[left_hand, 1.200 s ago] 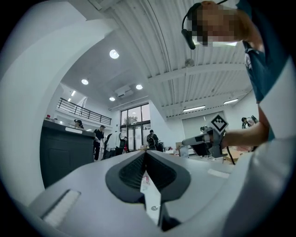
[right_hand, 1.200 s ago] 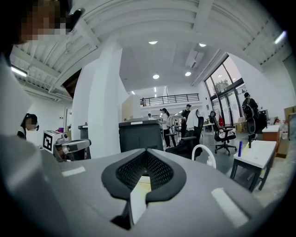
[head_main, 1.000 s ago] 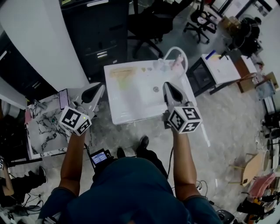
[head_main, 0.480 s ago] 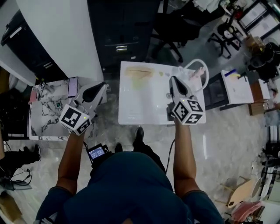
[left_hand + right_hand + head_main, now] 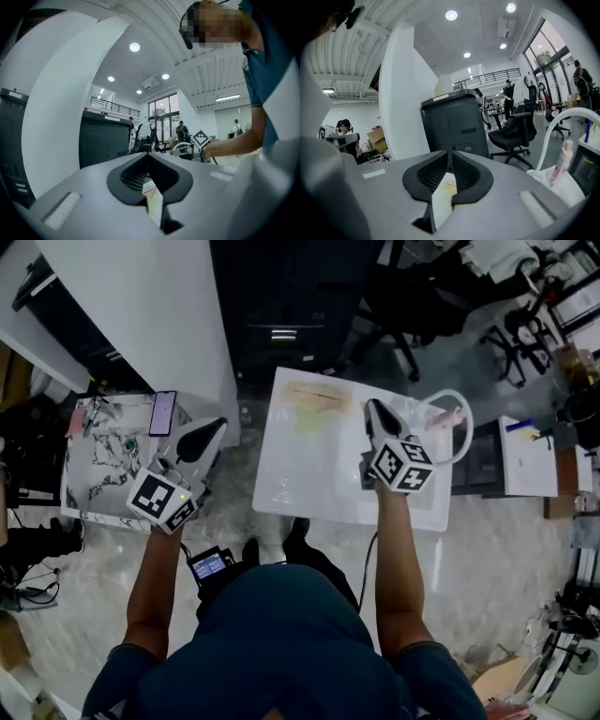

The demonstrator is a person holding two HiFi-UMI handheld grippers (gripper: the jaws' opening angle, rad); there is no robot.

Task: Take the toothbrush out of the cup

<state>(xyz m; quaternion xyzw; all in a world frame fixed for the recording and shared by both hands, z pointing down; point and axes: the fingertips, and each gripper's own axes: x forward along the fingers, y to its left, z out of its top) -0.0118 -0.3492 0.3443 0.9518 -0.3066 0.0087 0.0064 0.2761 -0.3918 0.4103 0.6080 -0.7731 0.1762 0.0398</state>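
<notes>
Far L: marble side table point(image 5: 94, 460), phone point(image 5: 162, 412) on its far corner. L gripper point(image 5: 214, 428) hangs over the floor betw. that table and the white counter point(image 5: 319, 474); fingers closed, nothing in them. R gripper point(image 5: 373, 409) is over the counter's R half, fingers closed too, empty. Far R corner: white curved pipe point(image 5: 461, 423), slim pink-white item point(image 5: 564, 161) upright just beside it. Can't tell if that's the toothbrush in its cup. Neither gripper touches it.
</notes>
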